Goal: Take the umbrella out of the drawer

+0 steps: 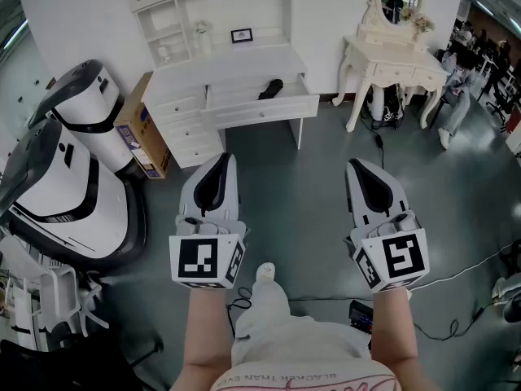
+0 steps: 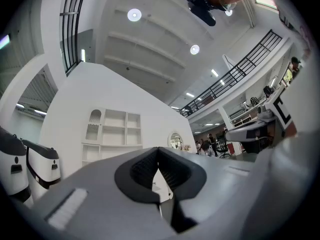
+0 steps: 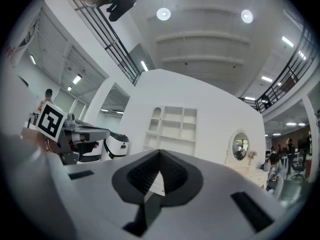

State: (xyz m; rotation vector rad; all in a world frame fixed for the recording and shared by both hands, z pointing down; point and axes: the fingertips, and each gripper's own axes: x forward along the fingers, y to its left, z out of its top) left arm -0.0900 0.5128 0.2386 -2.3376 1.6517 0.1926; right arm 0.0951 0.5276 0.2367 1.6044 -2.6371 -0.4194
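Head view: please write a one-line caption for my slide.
The left gripper and right gripper, jaws shut and empty, face a white desk whose open drawer holds a dark folded umbrella.

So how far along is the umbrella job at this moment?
Done: the drawer stands open, the dark umbrella lying inside. In hand: nothing; left tongs and right tongs are shut, empty, well short of the desk. Left: approach, grasp the umbrella, lift it out.
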